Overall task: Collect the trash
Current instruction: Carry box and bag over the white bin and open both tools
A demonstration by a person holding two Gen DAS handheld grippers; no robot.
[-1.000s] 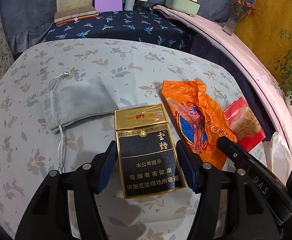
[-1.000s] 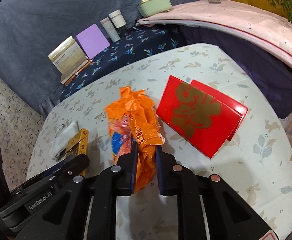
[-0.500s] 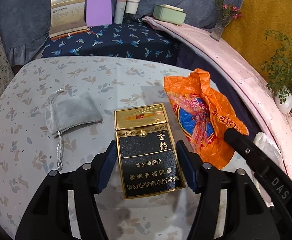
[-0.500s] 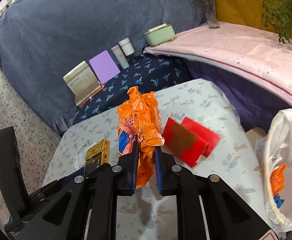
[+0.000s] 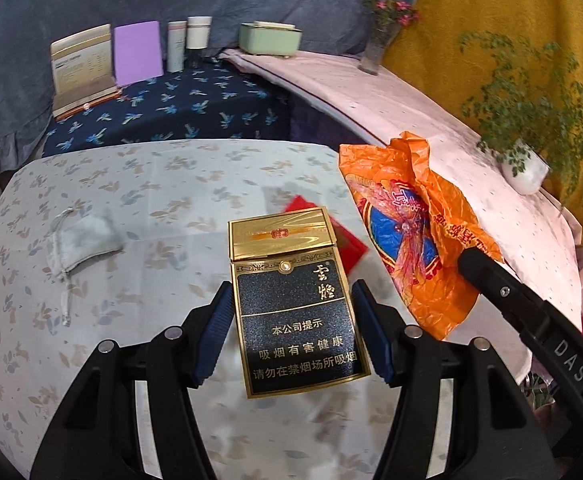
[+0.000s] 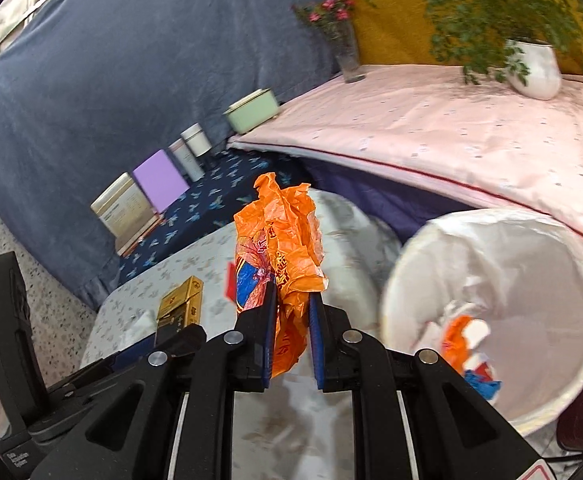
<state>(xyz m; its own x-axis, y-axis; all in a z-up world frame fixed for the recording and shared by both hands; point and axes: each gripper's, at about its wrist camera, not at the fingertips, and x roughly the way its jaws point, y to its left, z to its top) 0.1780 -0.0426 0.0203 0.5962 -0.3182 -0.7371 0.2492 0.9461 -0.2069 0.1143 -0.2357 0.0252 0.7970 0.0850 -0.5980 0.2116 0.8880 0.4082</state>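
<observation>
**Q:** What have you got, and where is it?

**A:** Two pieces of trash, both lifted off the table [image 5: 91,360]. My left gripper [image 5: 291,336] clamps a cigarette box [image 5: 295,312] at lower centre of its frame, pads pressing the two long edges. My right gripper [image 6: 293,336], nearly shut, pinches a wrapper [image 6: 279,248] at centre frame, with the bin [image 6: 563,392] at lower right, its white liner open.

**Q:** How do they handle?

**A:** The box is stiff card, glossy black and gold, flat-sided and probably light. Its faces look slick, so the edges are the place to hold, low on the body and below the hinged gold lid. The wrapper is thin orange film, crumpled and floppy. It weighs next to nothing, I'd judge, and may cling to a pad on release. I hold it by its bunched lower part while the rest stands up loose.

**Q:** Anything else nearby?

**A:** A soft grey drawstring pouch [image 5: 79,236] at middle left, and a red envelope [image 5: 347,244] half hidden behind the box. Motion blur leaves the bin's contents uncertain.
</observation>
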